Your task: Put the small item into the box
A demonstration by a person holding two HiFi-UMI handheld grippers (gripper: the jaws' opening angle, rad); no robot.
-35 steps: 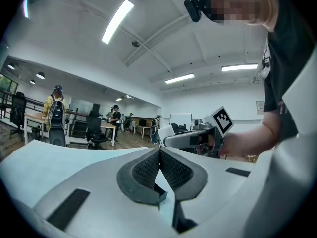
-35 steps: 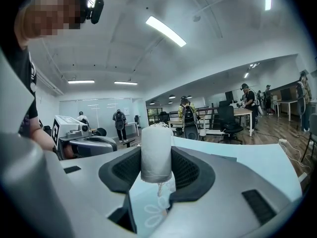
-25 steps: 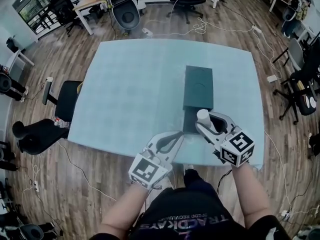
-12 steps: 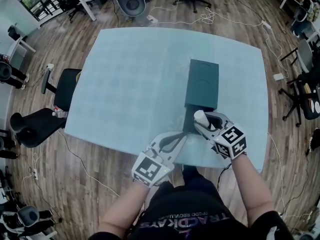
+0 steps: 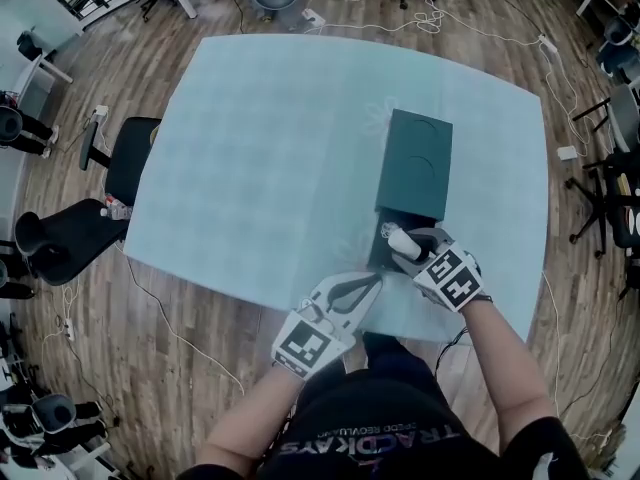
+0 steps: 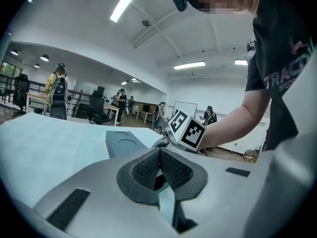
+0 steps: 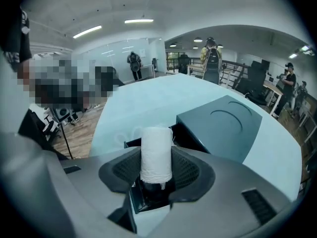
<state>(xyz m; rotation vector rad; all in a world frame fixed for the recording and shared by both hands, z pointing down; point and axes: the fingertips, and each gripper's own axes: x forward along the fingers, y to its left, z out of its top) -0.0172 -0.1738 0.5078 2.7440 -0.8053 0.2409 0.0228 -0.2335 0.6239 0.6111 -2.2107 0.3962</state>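
My right gripper [image 5: 405,240] is clamped on the small white roll [image 5: 397,236], pads pressed to either side of it, at the near end of the dark box [image 5: 413,163] on the pale blue table [image 5: 260,148]. In the right gripper view the roll [image 7: 156,155] stands upright between the jaws of that gripper [image 7: 156,170]. Just past it lies the box [image 7: 223,125], whose lid bears a pressed circle and whose near end gapes open and dark. From the head view the roll sits over that open end (whether it touches the inside, I cannot tell). The marker cube [image 5: 452,278] rides behind the jaws, above the person's right forearm.

My left gripper [image 5: 368,283] hangs at the table's near edge, just beside the box's near left corner, its jaws together with nothing between them. The left gripper view shows the ribbed pads of that gripper [image 6: 159,165] meeting at the tip, with the right gripper's cube [image 6: 187,130] and the box lid [image 6: 124,144] beyond. A black office chair [image 5: 120,173] stands at the table's left side.
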